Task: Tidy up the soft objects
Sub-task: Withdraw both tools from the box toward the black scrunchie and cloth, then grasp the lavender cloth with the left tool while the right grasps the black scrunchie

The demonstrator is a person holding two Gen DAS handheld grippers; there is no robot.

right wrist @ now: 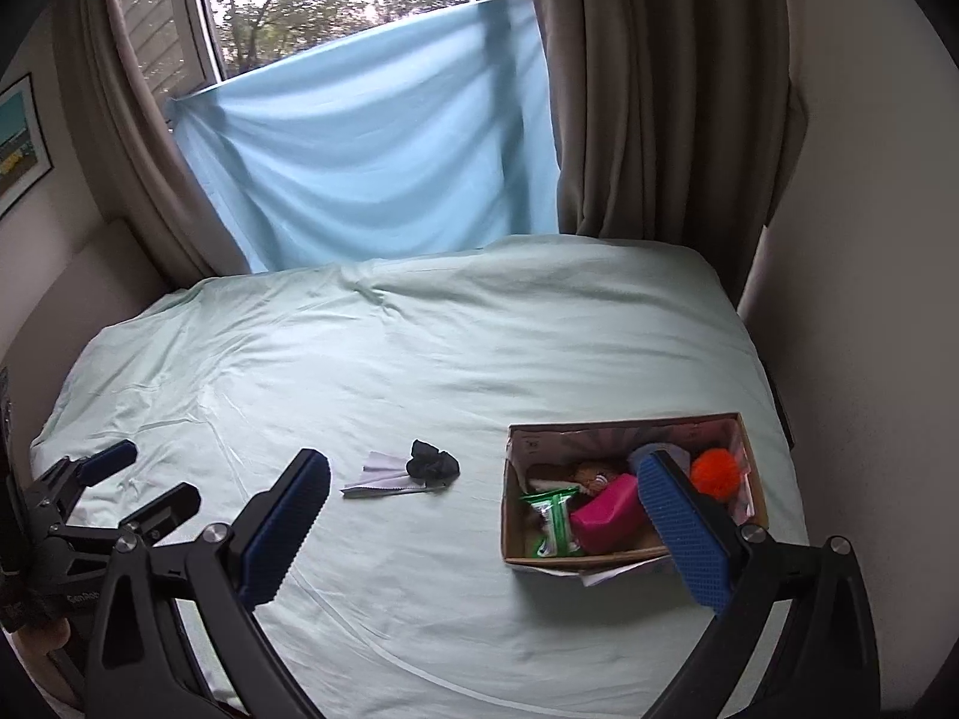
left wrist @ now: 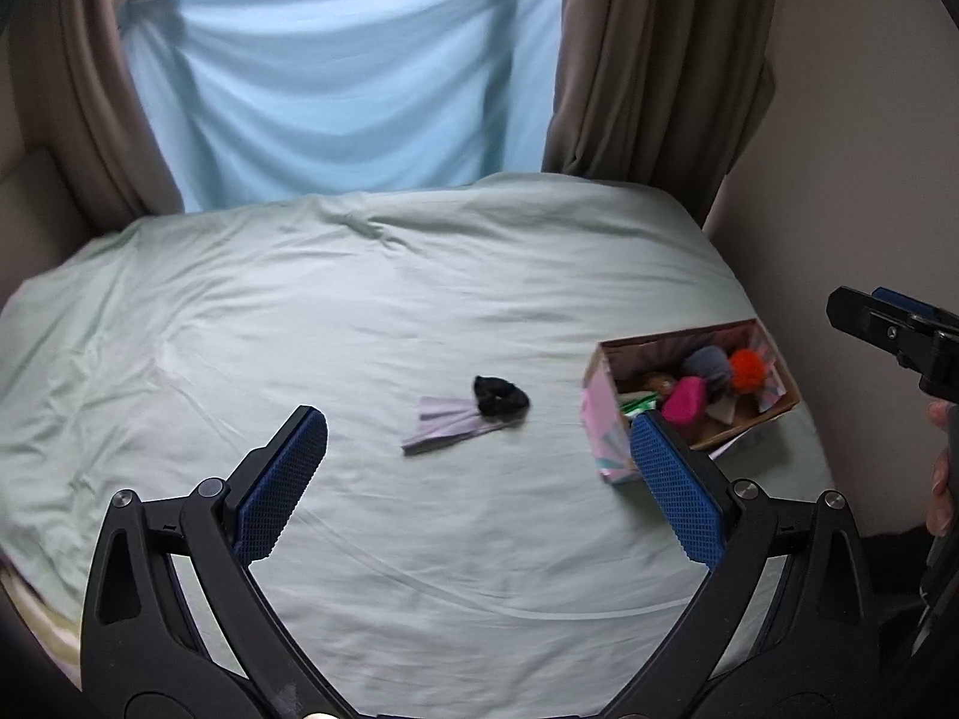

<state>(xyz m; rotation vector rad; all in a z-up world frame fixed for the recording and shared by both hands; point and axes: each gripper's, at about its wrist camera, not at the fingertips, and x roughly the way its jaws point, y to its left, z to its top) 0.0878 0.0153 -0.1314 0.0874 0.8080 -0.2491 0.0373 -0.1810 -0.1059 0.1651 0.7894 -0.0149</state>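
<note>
A black scrunchie [left wrist: 501,396] lies on a small pale lilac cloth [left wrist: 446,424] in the middle of the bed; both show in the right wrist view, scrunchie [right wrist: 433,465] and cloth [right wrist: 377,475]. A cardboard box [left wrist: 605,413] at the right holds an orange pompom [left wrist: 747,369], a grey pompom [left wrist: 707,364], a pink item [left wrist: 684,400] and a green packet [right wrist: 554,524]. My left gripper [left wrist: 479,473] is open and empty, above the bed short of the scrunchie. My right gripper [right wrist: 485,521] is open and empty, its right finger over the box [right wrist: 509,515].
The pale green bed sheet [left wrist: 359,311] covers the whole surface. A light blue sheet [left wrist: 335,90] hangs over the window between brown curtains [left wrist: 653,60]. A wall [left wrist: 851,150] runs close along the bed's right side, by the box. A framed picture [right wrist: 18,144] hangs at the left.
</note>
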